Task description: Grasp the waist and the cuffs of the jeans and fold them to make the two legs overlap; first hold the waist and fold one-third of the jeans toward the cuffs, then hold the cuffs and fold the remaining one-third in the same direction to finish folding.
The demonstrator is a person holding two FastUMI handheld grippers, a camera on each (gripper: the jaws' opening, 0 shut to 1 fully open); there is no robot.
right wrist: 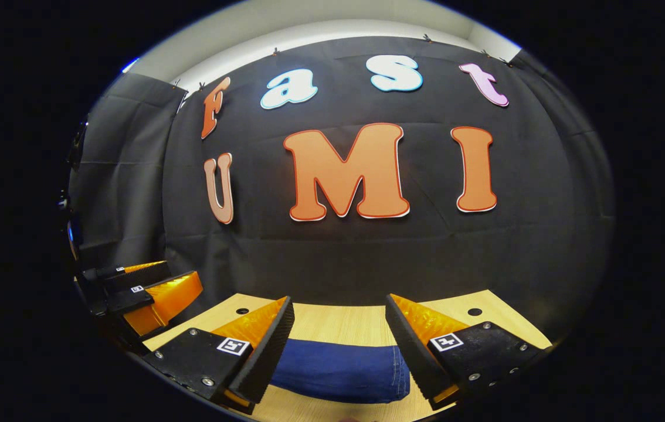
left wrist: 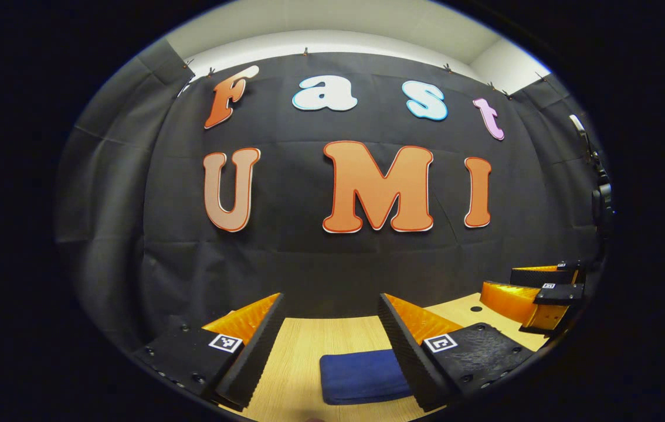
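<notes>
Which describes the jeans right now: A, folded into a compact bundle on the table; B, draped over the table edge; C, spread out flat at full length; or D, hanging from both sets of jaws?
A: the jeans lie as a compact folded bundle on the wooden table, with both grippers open and off them.

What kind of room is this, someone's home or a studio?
Probably a recording booth, not a home: black cloth wall, a bare wooden table with folded jeans, and two handheld grippers, left and right.

A staged recording booth, this: black cloth [left wrist: 321, 269] clipped up as a backdrop wall, white room wall [left wrist: 332, 23] above it, and a pale wooden table [right wrist: 344, 322] with drilled holes.
</notes>
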